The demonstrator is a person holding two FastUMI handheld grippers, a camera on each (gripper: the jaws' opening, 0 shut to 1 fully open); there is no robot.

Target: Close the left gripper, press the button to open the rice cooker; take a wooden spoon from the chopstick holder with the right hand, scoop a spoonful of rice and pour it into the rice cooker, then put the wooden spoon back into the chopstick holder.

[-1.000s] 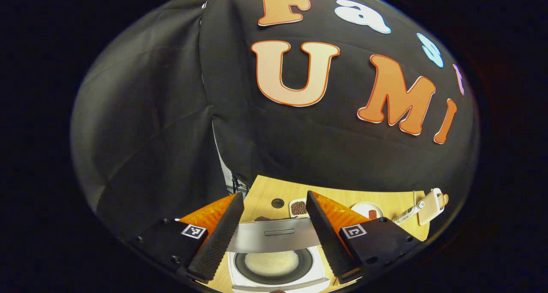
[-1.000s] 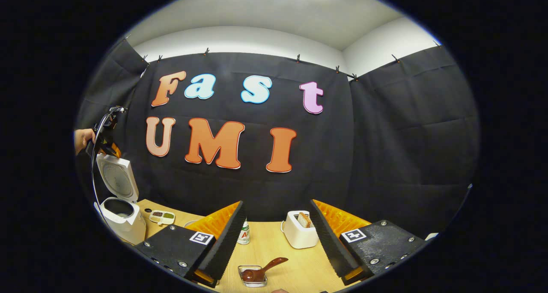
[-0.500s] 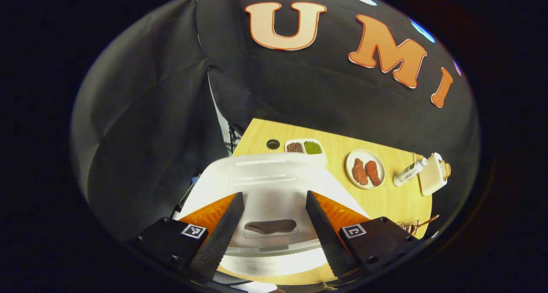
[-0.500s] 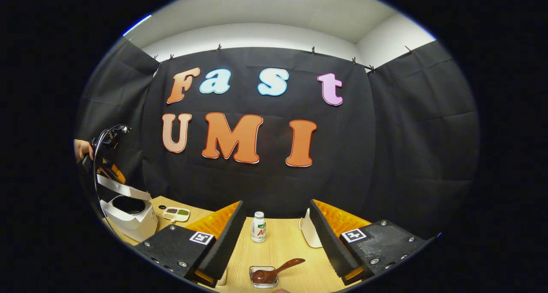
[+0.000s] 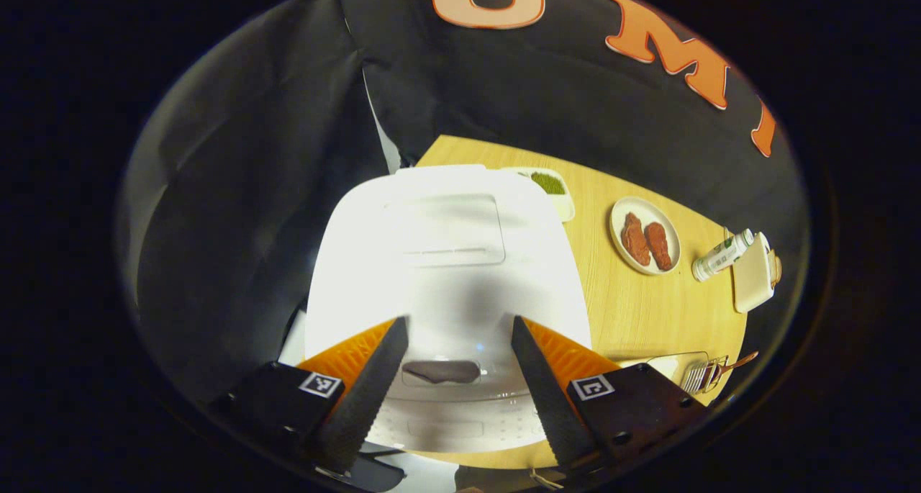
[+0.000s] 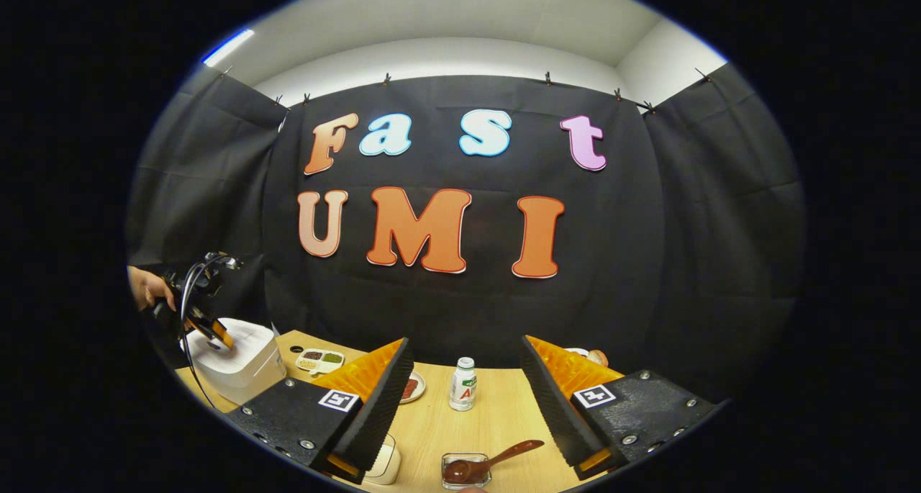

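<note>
**op:** My left tool (image 5: 459, 385) hangs over the white rice cooker (image 5: 446, 263), lid down, fingers spread wide with nothing between them. The dark button (image 5: 440, 371) sits right in the gap, at the front edge.

**reply:** Pinch that tool closed first, then push straight down on the button. Spread fingers would just straddle it.

**op:** Makes sense. It's tilted steeply down at the lid, so I'd guess a short drop does it. Right tool (image 6: 466, 399) is gaping too, holding nothing, level above the bench (image 6: 496, 421). A wooden spoon (image 6: 483, 464) lies in a small glass dish (image 6: 464, 471) just ahead.

**reply:** Chopstick holder?

**op:** Can't pick it out for sure.
</note>
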